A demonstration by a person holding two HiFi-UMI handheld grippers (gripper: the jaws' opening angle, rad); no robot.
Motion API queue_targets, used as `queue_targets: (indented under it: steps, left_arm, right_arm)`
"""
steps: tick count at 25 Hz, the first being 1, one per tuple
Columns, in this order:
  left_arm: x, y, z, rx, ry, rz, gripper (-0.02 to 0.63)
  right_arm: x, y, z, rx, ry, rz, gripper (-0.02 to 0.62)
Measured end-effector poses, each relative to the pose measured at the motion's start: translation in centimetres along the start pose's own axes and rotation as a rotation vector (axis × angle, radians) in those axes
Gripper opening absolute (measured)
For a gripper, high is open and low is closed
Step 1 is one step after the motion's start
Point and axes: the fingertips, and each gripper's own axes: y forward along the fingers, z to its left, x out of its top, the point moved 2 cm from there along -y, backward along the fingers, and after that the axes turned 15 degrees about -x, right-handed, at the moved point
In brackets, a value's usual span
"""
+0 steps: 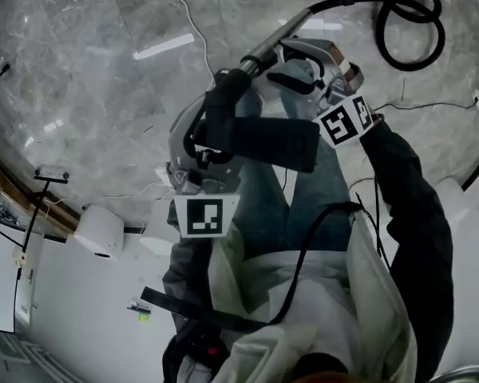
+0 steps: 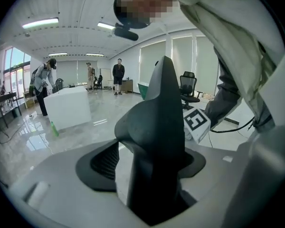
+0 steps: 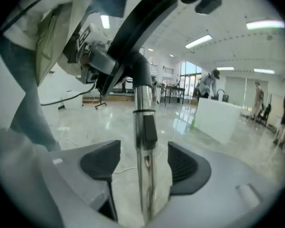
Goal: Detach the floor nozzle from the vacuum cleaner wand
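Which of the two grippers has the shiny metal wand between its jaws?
The right gripper: the shiny wand stands between its open jaws, touching neither pad. The left gripper holds the dark floor nozzle instead.

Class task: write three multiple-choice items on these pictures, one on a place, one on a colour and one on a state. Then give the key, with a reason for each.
1. In the head view, where does the looped hose lie?
A on the floor, at top right
B at bottom left
C in the middle

2. What colour is the floor nozzle?
A white
B black
C red

3. How do the jaws of the right gripper stand?
A pressed together with nothing between them
B apart, with the wand between them
C clamped on the hose

Key:
1 A, the black loop lies on the marble in the top right corner.
2 B, both its body and its neck are black.
3 B, the right gripper view shows floor on each side of the chrome tube, between it and the pads.
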Motion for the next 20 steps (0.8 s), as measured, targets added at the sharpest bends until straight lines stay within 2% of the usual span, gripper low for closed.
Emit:
queue_targets:
  steps: [5, 6, 8, 11, 14, 16, 18, 19, 20]
  left_arm:
    - [2.8, -2.7, -2.2, -0.011, 0.015, -0.036, 0.321]
    - [2.9, -3.7, -2.0, 0.003, 0.006, -0.05, 0.325]
    - [2.7, -4.5, -1.8, 0.029, -0.014, -0.076, 0.327]
    - [3.2, -4.2, -3.4, 0.014, -0.053, -0.144, 0.356]
    - [3.8, -6.6, -5.7, -0.069, -0.078, -0.214, 0.385]
    - [2.8, -10.0, -6.8, -0.169, -0.166, -0.212, 0.408]
    - [2.0, -13.6, -7.0, -0.271, -0.355, -0.224, 0.394]
    - [2.4, -15.3, -6.8, -0.337, -0.457, -0.267, 0.369]
    - [3.4, -16.8, -6.2, -0.422, -0.545, -0.341, 0.313]
  right_arm:
    - [2.7, 5.0, 3.8, 0.02, -0.33, -0.158, 0.304]
    - [3.6, 5.7, 4.1, 0.012, -0.353, -0.184, 0.242]
    - [4.4, 6.0, 4.1, 0.027, -0.293, -0.135, 0.116]
    - [3.7, 3.9, 3.6, 0.073, -0.223, -0.008, 0.088]
    - [5.8, 1.1, 2.8, 0.055, -0.257, 0.022, 0.084]
    - [8.2, -0.2, 1.9, 0.034, -0.281, 0.013, 0.084]
    - [10.3, -1.4, 1.0, 0.01, -0.297, 0.012, 0.086]
    - [11.3, -1.9, 0.7, 0.0, -0.307, 0.014, 0.086]
    - [12.2, -2.3, 0.6, -0.011, -0.32, 0.016, 0.087]
